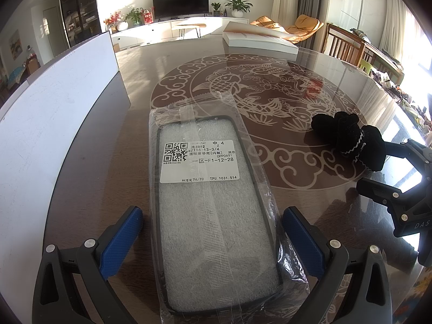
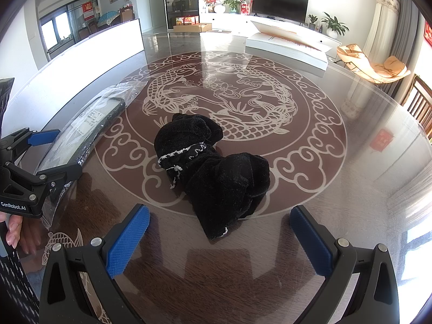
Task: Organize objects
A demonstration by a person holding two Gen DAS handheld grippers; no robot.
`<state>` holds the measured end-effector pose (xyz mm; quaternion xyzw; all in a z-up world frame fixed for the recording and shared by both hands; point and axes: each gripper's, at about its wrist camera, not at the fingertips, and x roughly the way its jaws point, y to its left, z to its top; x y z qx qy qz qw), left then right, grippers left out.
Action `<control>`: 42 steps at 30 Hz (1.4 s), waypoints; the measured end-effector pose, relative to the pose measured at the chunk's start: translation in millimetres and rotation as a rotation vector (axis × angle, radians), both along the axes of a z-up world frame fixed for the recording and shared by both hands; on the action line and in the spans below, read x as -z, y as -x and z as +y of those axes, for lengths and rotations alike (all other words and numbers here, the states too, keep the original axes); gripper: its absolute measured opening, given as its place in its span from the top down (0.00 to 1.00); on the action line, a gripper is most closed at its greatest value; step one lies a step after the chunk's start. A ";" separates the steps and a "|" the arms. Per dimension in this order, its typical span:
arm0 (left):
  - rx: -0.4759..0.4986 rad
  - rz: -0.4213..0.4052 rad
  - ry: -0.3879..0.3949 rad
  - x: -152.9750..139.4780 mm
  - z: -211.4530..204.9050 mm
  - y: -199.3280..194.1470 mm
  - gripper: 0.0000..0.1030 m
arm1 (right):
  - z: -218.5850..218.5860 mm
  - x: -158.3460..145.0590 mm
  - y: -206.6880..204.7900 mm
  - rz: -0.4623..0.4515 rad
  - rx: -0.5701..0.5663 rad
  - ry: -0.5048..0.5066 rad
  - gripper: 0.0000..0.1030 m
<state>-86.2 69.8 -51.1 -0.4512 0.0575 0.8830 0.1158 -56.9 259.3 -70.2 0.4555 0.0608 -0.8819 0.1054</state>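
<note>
A phone case in a clear plastic bag (image 1: 213, 205) with a white label lies flat on the glass-topped table. My left gripper (image 1: 213, 237) is open, its blue pads (image 1: 121, 240) on either side of the bag's near end, apart from it. The bag also shows in the right wrist view (image 2: 89, 124), with the left gripper (image 2: 51, 156) around its near end. A black velvet pouch (image 2: 216, 172) with a white drawstring lies crumpled on the fish medallion. My right gripper (image 2: 220, 240) is open just in front of the pouch, not touching it. The pouch also shows in the left wrist view (image 1: 348, 137).
A long white box (image 1: 51, 124) stands along the table's left side. A stack of white paper or books (image 2: 289, 46) lies at the far end. The right gripper's body (image 1: 405, 194) sits at the table's right. Wooden chairs (image 1: 348, 43) stand beyond the table.
</note>
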 end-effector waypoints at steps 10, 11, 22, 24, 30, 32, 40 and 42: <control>0.001 -0.001 -0.001 -0.1 -0.2 0.2 0.00 | 0.0 0.0 0.0 0.000 0.000 0.000 0.00; 0.003 -0.003 -0.001 -0.1 -0.2 0.4 0.00 | -0.1 -0.1 0.0 0.000 0.000 0.000 0.00; -0.021 0.002 -0.035 -8.9 -19.6 -3.7 0.27 | 0.0 0.0 0.0 0.000 0.000 0.000 0.00; -0.029 0.002 -0.040 -9.7 -20.9 -3.5 0.27 | 0.0 0.0 0.0 0.000 0.000 0.000 0.00; -0.036 0.004 -0.031 -9.6 -21.1 -5.4 0.27 | 0.0 0.0 0.0 0.000 0.000 0.000 0.00; -0.049 -0.001 -0.047 -9.8 -25.5 -6.0 0.27 | 0.1 0.0 0.0 0.000 0.000 0.000 0.00; -0.068 -0.002 -0.085 -11.1 -31.1 -7.1 0.27 | -11.8 -13.6 18.6 -0.059 -0.115 -0.020 0.00; -0.065 -0.001 -0.092 -11.3 -30.0 -6.5 0.27 | -21.8 -28.6 21.6 0.009 -0.167 -0.056 0.00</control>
